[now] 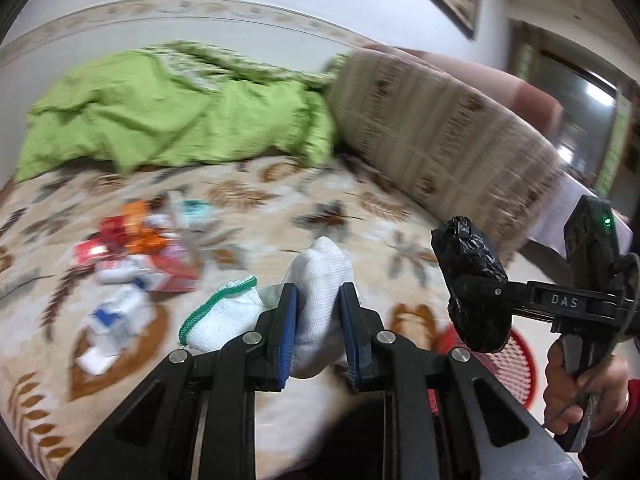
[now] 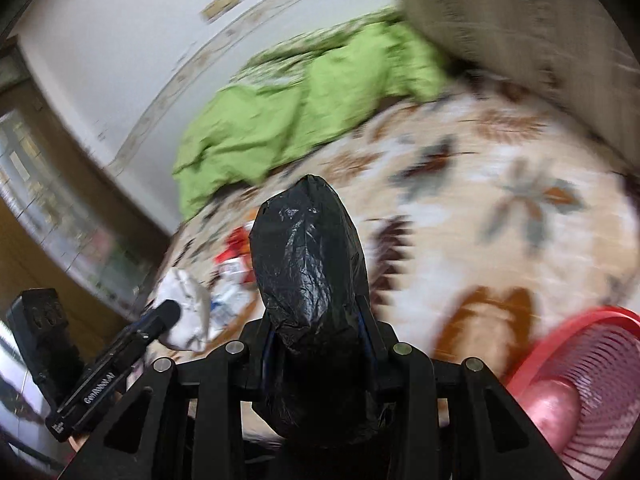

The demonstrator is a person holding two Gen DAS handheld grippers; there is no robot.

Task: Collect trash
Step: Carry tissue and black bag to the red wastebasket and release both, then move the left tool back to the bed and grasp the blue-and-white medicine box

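My left gripper (image 1: 318, 300) is shut on a white knitted glove with a green cuff (image 1: 320, 276), held above the floral bedspread (image 1: 240, 200). My right gripper (image 2: 316, 312) is shut on a crumpled black plastic bag (image 2: 308, 264); the bag also shows in the left wrist view (image 1: 472, 284), to the right of the glove. A blurred pile of red, orange and white wrappers and packets (image 1: 132, 256) lies on the bedspread to the left; it also shows in the right wrist view (image 2: 232, 272). The left gripper with the glove shows at lower left of the right wrist view (image 2: 184, 316).
A red slotted plastic basket (image 2: 592, 360) stands at the lower right, also in the left wrist view (image 1: 516, 364). A green quilt (image 1: 180, 116) lies bunched at the back of the bed. A beige patterned bolster (image 1: 440, 132) lies at the right. White wall behind.
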